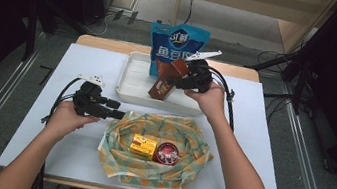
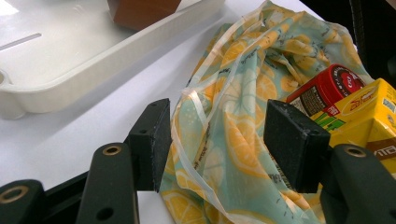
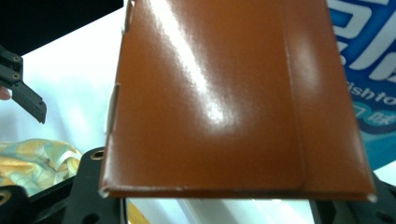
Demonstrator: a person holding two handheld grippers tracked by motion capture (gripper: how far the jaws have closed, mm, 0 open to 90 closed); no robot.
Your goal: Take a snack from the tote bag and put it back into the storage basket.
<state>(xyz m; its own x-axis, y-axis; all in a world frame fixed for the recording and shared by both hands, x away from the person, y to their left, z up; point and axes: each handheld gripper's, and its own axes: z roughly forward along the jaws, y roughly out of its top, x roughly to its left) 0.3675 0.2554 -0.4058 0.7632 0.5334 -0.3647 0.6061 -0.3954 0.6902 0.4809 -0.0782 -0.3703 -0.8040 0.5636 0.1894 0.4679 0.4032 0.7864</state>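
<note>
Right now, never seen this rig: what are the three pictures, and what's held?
No robot here: a person holds a two-jaw gripper in each hand. The high view looks down on the table; the other two views ride on the grippers.

On the table lie a white tray with a blue snack bag, and a lemon-print cloth bag holding a yellow carton and a red can.

The right gripper grips a brown box over the tray. The left gripper has its jaws open around the cloth bag's edge.
</note>
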